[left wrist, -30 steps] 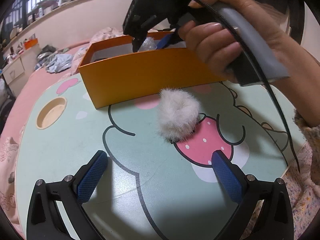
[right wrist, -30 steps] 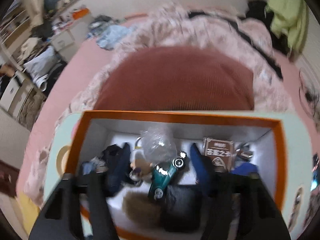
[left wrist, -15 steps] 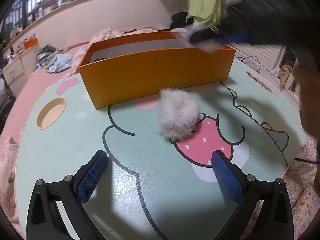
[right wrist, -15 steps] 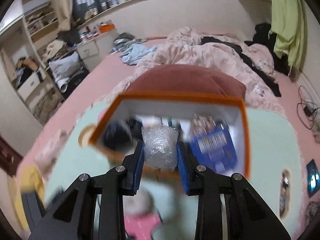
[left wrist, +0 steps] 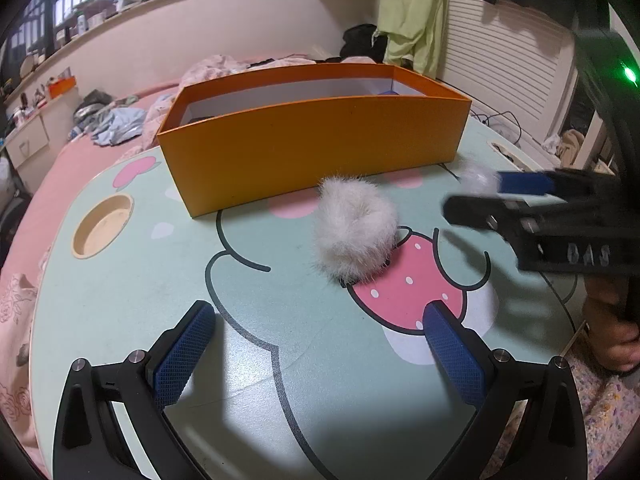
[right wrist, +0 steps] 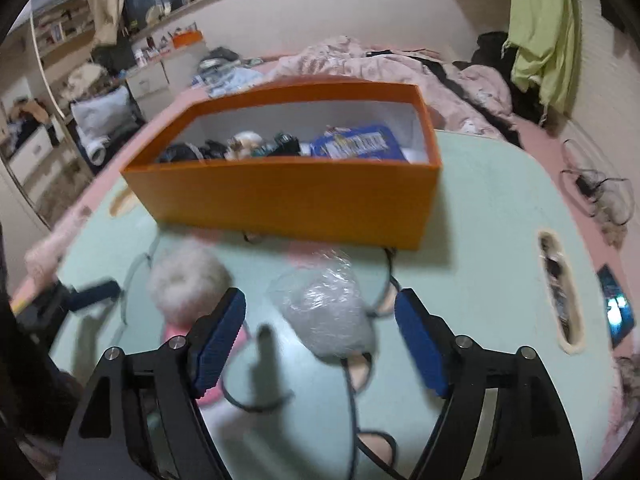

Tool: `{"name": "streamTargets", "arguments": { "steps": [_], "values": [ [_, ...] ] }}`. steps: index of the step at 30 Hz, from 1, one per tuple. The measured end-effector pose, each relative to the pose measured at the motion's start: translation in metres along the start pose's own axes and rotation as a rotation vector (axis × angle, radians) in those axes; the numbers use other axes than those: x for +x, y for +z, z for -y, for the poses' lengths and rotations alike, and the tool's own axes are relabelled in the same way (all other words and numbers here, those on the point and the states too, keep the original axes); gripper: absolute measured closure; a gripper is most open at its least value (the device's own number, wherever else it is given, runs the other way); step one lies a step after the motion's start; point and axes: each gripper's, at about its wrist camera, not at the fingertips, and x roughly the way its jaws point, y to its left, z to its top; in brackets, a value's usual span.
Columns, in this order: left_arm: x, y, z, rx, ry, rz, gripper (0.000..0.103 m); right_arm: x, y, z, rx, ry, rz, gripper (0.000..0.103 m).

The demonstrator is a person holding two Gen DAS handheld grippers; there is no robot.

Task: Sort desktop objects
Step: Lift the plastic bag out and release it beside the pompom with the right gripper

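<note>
Releasing crumpled plastic wrap (right wrist: 324,308) onto surface (right wrist: 492,216) — right hand-held gripper (right wrist: 320,332) opening, pads clear; next, backing away cleanly.

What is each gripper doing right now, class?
Left gripper: open, holding nothing.
Right gripper: jaws opening, clear plastic bundle between them, released.

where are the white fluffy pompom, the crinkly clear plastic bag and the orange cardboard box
white fluffy pompom (left wrist: 354,232), left wrist view, middle of the fur
crinkly clear plastic bag (right wrist: 326,306), right wrist view, middle of the plastic
orange cardboard box (left wrist: 312,152), left wrist view, near outer wall
</note>
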Motion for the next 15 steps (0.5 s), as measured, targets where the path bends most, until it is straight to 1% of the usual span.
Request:
{"name": "streamTargets", "arguments": {
  "steps": [2,4,5,6,7,8,15],
  "values": [
    [0.0,0.0,0.0,0.0,0.0,0.0,0.0,-0.004,-0.008,-0.001,-0.018,-0.031,0.0,0.025],
    [0.0,-0.001,-0.001,0.0,0.0,0.0,0.0,-0.002,-0.015,0.005,-0.005,-0.041,-0.028,0.02],
    [0.001,0.0,-0.001,-0.001,0.0,0.0,0.0,-0.002,-0.017,0.007,-0.01,-0.067,-0.024,0.015],
    [0.0,-0.001,0.0,0.001,0.0,0.001,0.0,0.001,-0.019,0.008,-0.017,-0.109,-0.034,0.007],
    [0.0,-0.001,0.0,0.002,0.002,0.0,0.0,0.003,-0.02,0.01,-0.015,-0.124,-0.04,0.002],
    [0.0,0.0,-0.001,0.002,0.002,0.001,0.0,0.004,-0.02,0.011,-0.006,-0.117,-0.048,0.001],
    [0.0,-0.001,-0.001,0.002,0.002,0.001,0.0,0.006,-0.019,0.013,-0.004,-0.121,-0.045,0.0]
  ]
}}
